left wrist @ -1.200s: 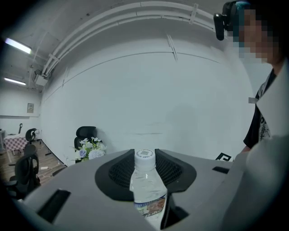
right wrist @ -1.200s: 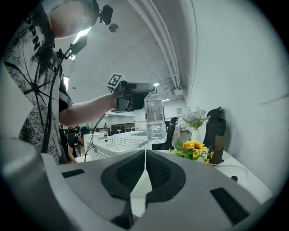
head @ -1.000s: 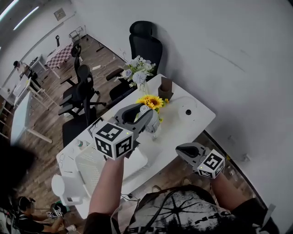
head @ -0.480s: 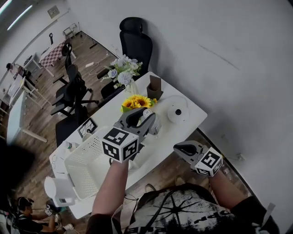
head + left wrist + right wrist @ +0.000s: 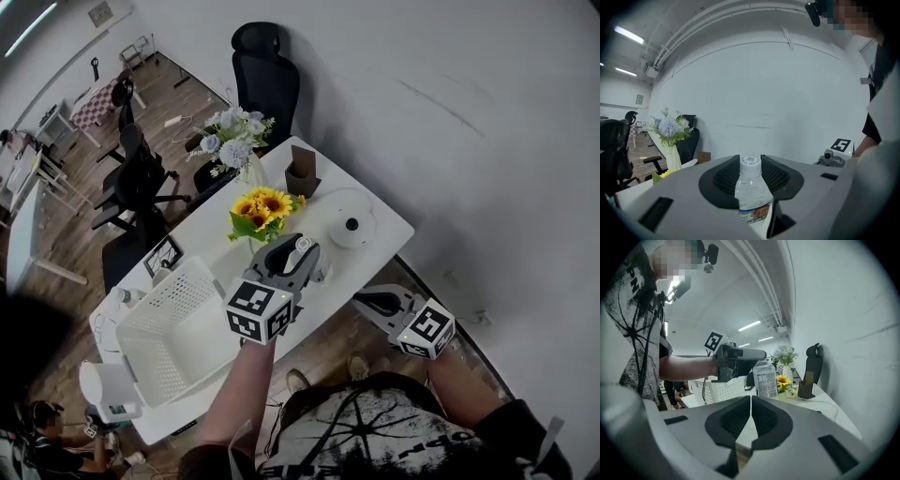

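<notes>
White table (image 5: 380, 225) spans mid-frame, white basket (image 5: 178, 328) at its lower left. My left gripper (image 5: 298, 253), frame centre, is clamped on the water bottle (image 5: 752, 192), upright over the table: carry step, I judge. Right gripper (image 5: 373, 302), lower right: jaws together, empty. Setting down needs bare tabletop.

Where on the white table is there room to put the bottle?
Bare tabletop lies between the sunflowers and the round white device, near the left tool and its bottle, and at the table corner beyond. Crowded around the basket and the flower vase.
</notes>
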Available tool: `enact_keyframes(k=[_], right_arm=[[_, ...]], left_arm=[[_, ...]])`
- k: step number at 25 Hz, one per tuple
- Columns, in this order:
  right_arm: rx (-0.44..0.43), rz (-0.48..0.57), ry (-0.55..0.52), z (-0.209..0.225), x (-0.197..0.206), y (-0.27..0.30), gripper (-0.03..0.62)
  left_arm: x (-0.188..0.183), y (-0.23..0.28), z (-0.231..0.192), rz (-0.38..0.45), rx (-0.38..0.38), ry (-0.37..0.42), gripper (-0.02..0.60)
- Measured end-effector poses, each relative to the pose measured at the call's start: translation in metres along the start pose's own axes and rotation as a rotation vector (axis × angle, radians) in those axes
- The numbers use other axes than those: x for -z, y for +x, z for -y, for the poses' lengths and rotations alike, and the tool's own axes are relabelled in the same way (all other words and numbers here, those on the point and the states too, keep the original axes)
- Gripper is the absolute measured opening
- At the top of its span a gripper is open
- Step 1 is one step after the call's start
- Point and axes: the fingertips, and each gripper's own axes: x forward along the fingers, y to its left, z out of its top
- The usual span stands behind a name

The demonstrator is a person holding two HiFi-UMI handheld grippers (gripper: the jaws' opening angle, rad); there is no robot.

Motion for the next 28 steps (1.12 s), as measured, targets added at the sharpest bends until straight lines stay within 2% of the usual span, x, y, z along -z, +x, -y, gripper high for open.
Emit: enact_keyframes(k=[5, 13, 21, 28], right_arm=[[0.0, -0.018, 0.016, 0.007, 0.01, 0.0, 0.025], [-0.021, -0.054, 0.028, 0.009, 0.023, 0.001, 0.025], [-0.033, -0.093, 0.046, 0.011, 0.043, -0.001, 0.025], [-0.04, -0.102, 0.044, 0.014, 0.046, -0.001, 0.025]], left_arm=[[0.027, 0.008, 0.004, -0.003, -0.031, 0.028, 0.147], [0.062, 0.017, 0.009, 0.006, -0.065, 0.021, 0.146], [0.084, 0.024, 0.003, 0.006, -0.097, 0.03, 0.146], [0.087, 0.023, 0.004, 0.054, -0.107, 0.046, 0.146]])
